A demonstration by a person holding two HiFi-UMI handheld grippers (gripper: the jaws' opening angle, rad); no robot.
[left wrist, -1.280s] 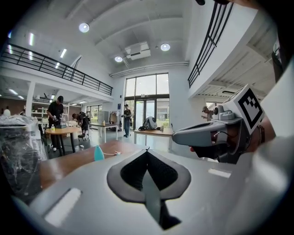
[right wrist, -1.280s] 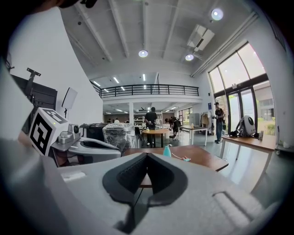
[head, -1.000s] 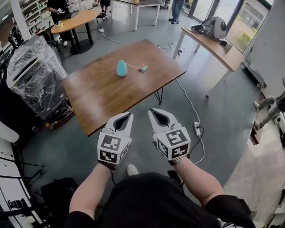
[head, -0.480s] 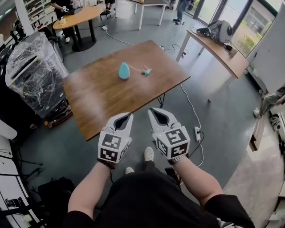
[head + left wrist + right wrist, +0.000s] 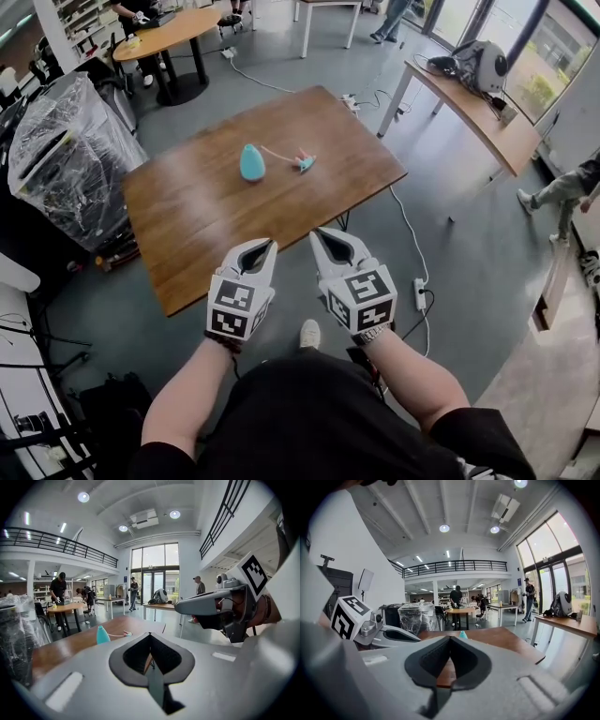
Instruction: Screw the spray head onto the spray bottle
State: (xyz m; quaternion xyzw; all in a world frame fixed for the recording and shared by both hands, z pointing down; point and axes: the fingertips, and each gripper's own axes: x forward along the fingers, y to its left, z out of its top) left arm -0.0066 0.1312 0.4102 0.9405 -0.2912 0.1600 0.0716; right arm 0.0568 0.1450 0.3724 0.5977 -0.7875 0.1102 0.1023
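Observation:
A teal spray bottle (image 5: 252, 162) stands near the middle of the brown wooden table (image 5: 216, 216); it also shows as the teal bottle (image 5: 101, 635) in the left gripper view and just its tip (image 5: 462, 634) in the right gripper view. The spray head (image 5: 304, 162) with its thin tube lies on the table just right of the bottle. My left gripper (image 5: 262, 245) and right gripper (image 5: 320, 234) are side by side, short of the table's near edge, both shut and empty.
A plastic-wrapped cart (image 5: 70, 155) stands left of the table. A round table (image 5: 173, 33) with people is at the back left, a long desk (image 5: 478, 108) with a helmet-like device at the right. A power strip and cable (image 5: 419, 293) lie on the floor.
The view has moved closer to the table, which now sits lower and nearer in the head view. Both grippers keep the same pose, shut.

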